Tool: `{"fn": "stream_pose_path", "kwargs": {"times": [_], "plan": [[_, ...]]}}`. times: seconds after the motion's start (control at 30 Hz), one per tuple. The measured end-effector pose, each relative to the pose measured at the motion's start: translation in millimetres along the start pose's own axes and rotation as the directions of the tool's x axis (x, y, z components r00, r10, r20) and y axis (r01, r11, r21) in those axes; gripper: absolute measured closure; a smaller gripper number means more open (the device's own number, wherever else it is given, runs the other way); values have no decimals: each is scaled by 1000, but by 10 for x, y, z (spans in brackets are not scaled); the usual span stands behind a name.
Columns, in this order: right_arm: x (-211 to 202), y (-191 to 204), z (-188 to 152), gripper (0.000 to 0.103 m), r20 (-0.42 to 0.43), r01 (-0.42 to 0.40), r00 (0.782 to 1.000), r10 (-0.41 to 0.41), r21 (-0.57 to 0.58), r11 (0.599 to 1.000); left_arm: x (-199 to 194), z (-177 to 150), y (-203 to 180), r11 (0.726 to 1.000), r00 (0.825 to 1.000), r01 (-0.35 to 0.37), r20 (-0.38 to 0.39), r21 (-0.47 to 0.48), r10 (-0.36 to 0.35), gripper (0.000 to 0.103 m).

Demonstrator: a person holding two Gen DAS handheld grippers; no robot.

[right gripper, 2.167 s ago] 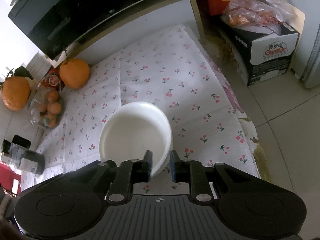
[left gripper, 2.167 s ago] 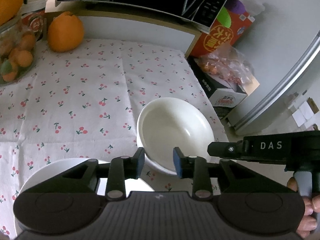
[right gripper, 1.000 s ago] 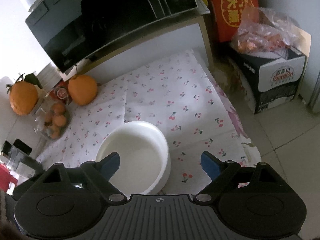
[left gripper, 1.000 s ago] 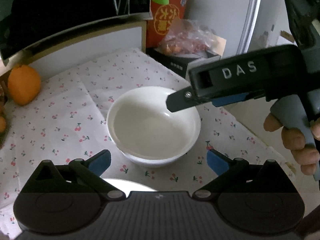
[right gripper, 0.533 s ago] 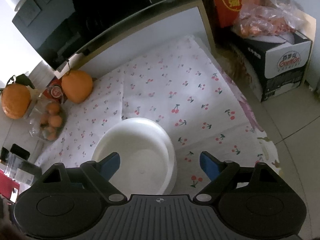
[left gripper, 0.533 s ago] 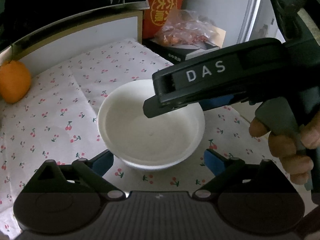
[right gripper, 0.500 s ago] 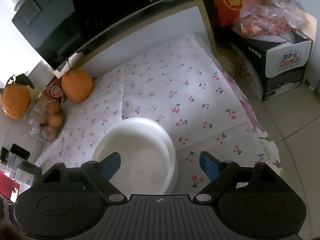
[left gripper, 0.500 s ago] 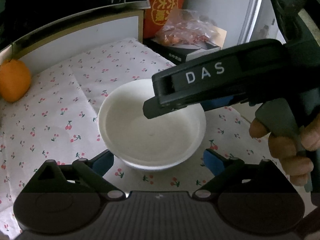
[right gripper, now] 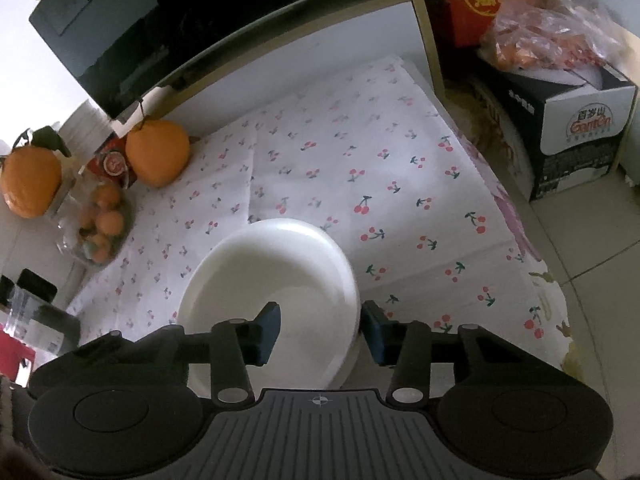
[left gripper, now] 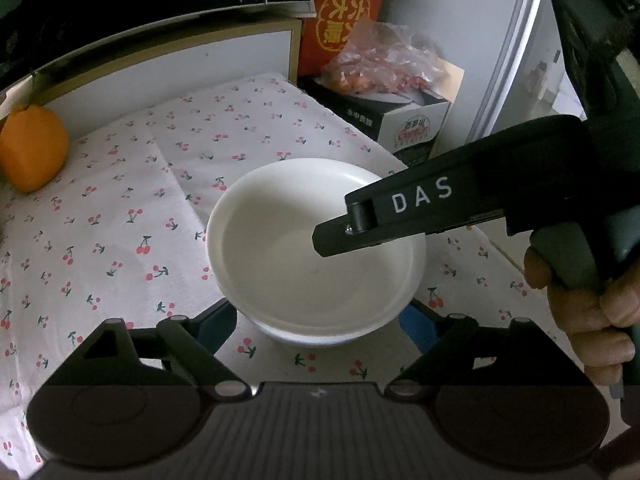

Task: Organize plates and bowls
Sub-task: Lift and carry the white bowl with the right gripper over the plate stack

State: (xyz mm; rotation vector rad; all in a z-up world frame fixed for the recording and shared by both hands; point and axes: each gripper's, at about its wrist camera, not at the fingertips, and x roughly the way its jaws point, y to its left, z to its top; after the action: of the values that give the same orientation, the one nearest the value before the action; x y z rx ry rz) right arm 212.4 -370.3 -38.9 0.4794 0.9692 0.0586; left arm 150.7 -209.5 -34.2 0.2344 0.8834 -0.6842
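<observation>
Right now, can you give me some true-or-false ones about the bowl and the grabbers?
1. The bowl is white. True.
2. The bowl is full of oranges. False: it is empty.
3. The right gripper has one finger inside the bowl and one outside. True; its jaws are closing on the rim.
4. The bowl sits on bare wood. False: it sits on a cherry-print cloth.
5. The left gripper is shut tight. False: its fingers stand either side of the bowl.

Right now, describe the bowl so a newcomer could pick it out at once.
Find the cherry-print cloth covering the table below the black microwave. Near its front edge sits the bowl, with the right gripper closing astride its right rim. It is the only plain white dish there; the other round things are oranges far back.
</observation>
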Motion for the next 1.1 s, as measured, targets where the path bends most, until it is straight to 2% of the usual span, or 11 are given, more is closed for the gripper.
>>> {"fn": "stream_pose_path", "kwargs": {"times": [0.37, 0.73, 1.1], "plan": [[-263, 121, 10, 60, 40, -5, 999, 7, -40, 999, -211, 19, -29, 1000, 999, 4, 54, -9, -4, 16], [-624, 377, -39, 60, 68, -29, 997, 35, -81, 996, -642, -9, -126, 999, 992, -39, 119, 8, 38, 16], [-825, 745, -210, 60, 52, -69, 996, 76, -114, 991, -1000, -165, 30, 999, 992, -29, 124, -45, 35, 16]]}}
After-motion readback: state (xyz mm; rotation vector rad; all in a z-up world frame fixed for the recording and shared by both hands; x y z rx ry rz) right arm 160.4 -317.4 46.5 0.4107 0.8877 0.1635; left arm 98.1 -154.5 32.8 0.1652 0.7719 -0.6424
